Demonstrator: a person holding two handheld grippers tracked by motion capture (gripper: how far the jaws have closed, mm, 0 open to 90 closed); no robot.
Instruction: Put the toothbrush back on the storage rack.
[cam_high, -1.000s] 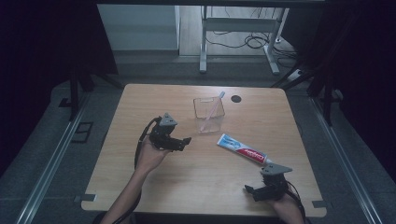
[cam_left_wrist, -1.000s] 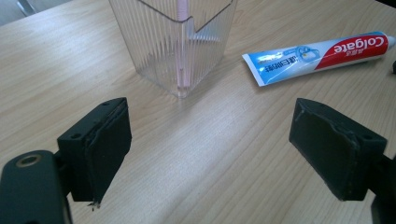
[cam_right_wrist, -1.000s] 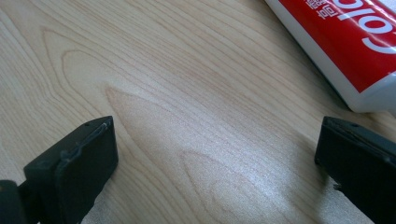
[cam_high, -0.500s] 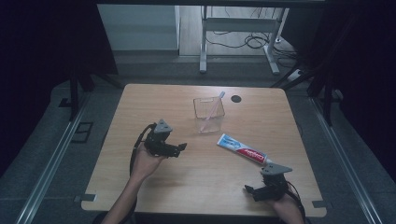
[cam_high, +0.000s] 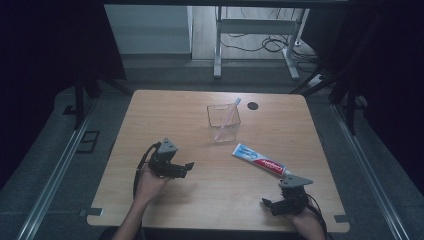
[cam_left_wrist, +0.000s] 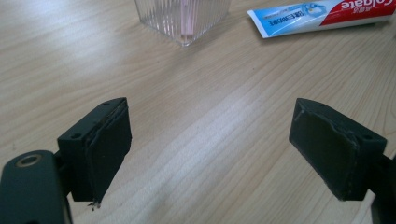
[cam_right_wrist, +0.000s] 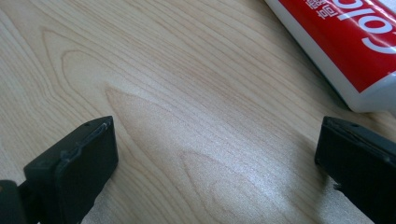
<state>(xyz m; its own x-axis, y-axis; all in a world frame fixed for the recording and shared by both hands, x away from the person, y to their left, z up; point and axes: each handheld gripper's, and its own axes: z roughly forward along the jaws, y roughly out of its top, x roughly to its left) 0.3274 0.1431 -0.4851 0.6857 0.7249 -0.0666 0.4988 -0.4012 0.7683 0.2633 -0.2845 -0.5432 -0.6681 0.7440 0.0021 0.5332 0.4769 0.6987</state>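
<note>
The left gripper (cam_high: 187, 166) is held low over the wooden table (cam_high: 165, 112), its jaws spread wide with nothing between them. In the left gripper view the bare pads (cam_left_wrist: 109, 149) frame empty wood, with the clear ribbed cup (cam_left_wrist: 183, 17) and the toothpaste tube (cam_left_wrist: 322, 16) lying beyond. The right gripper (cam_high: 267, 204) is rested near the front edge, jaws likewise spread and empty, and the capped end of the tube is seen just beside its far jaw in the right gripper view (cam_right_wrist: 359, 42).

On the table, the tube (cam_high: 260, 160) lies flat and slanted, between the two grippers and just in front of the cup (cam_high: 223, 121). A pink toothbrush (cam_high: 226, 120) is already leaned inside the cup, its head poking over the far rim.

The tube appears to be the next thing to be taken, and the right gripper is the nearer one. A good grasp is likely made across the tube's narrow width, near the stiffer capped end, so the soft body is not squashed or folded. The jaws should be lowered until the pads straddle the tube evenly, one on each side, before being closed. The wrist is best turned so the jaws sit square to the tube's slant. If the tube is to go into the cup, it should be lifted clear of the rim and kept away from the leaning toothbrush, since the light cup could be tipped.
</note>
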